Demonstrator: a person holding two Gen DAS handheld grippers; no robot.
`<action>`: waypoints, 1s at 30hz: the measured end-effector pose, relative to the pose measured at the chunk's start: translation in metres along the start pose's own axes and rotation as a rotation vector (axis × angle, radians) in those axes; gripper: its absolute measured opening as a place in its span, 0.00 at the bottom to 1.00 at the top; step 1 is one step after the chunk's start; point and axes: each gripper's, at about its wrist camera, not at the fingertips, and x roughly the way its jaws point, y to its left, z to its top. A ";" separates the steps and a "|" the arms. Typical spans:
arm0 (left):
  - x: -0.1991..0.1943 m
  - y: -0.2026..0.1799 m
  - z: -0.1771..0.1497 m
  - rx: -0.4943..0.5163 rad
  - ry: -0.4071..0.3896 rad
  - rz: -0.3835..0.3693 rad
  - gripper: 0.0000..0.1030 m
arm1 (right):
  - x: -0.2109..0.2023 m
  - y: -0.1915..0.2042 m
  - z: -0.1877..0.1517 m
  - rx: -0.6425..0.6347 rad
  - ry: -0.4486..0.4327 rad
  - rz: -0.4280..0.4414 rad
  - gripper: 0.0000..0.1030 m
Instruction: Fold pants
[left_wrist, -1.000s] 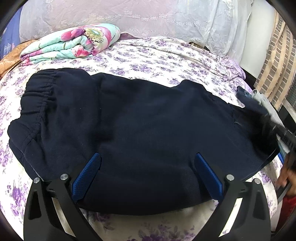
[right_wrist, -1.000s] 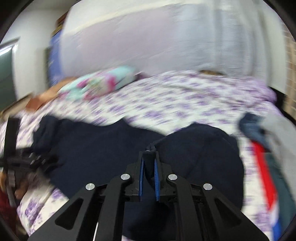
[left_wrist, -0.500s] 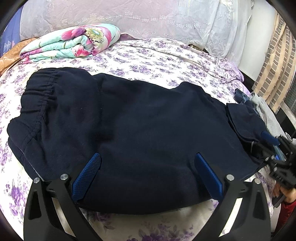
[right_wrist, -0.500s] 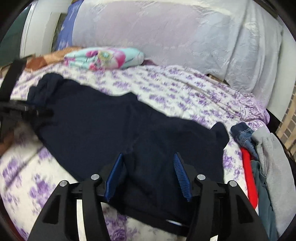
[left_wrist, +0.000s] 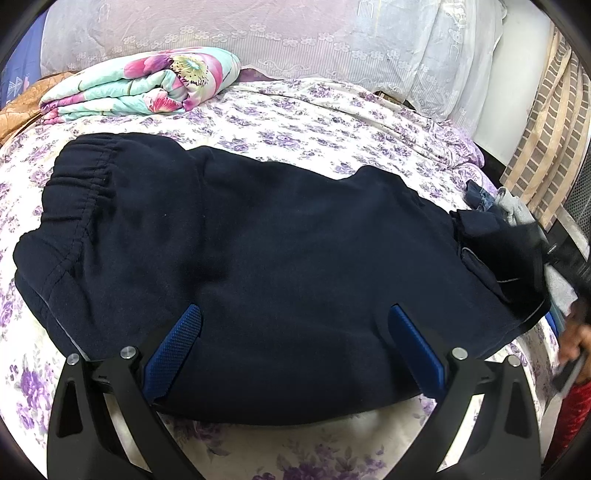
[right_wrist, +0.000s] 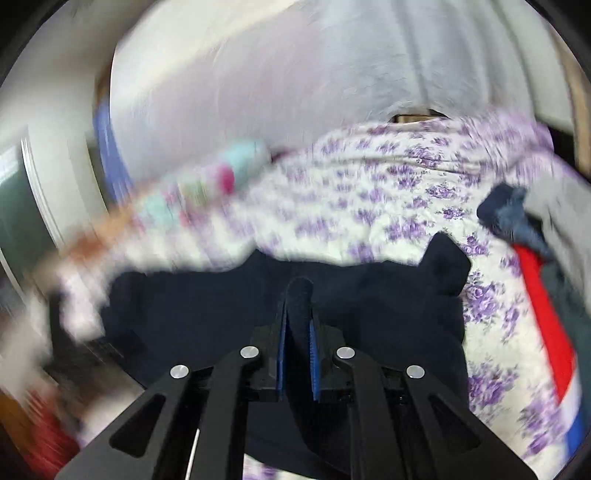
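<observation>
Half a second back the right gripper (right_wrist: 297, 332) was spread wide over the pants (left_wrist: 258, 266); since then its jaws have been closed and a fold of the dark fabric was pinched between the fingers (right_wrist: 281, 350). The leg end was lifted off the bed (left_wrist: 314, 122).

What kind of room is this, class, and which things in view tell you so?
Most likely a bedroom. The pants lie spread on a bed with a purple-flowered sheet, a folded floral quilt sits near its head, and a small pile of clothes waits at one side.
</observation>
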 end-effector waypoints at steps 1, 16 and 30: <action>0.000 0.000 0.000 0.000 0.000 0.000 0.96 | -0.013 -0.011 0.007 0.072 -0.043 0.052 0.11; 0.001 0.000 0.000 0.001 0.002 0.003 0.96 | 0.084 0.053 -0.043 -0.413 0.192 -0.293 0.26; 0.000 0.001 0.000 -0.011 -0.005 -0.015 0.96 | 0.110 0.074 -0.056 -0.657 0.208 -0.493 0.16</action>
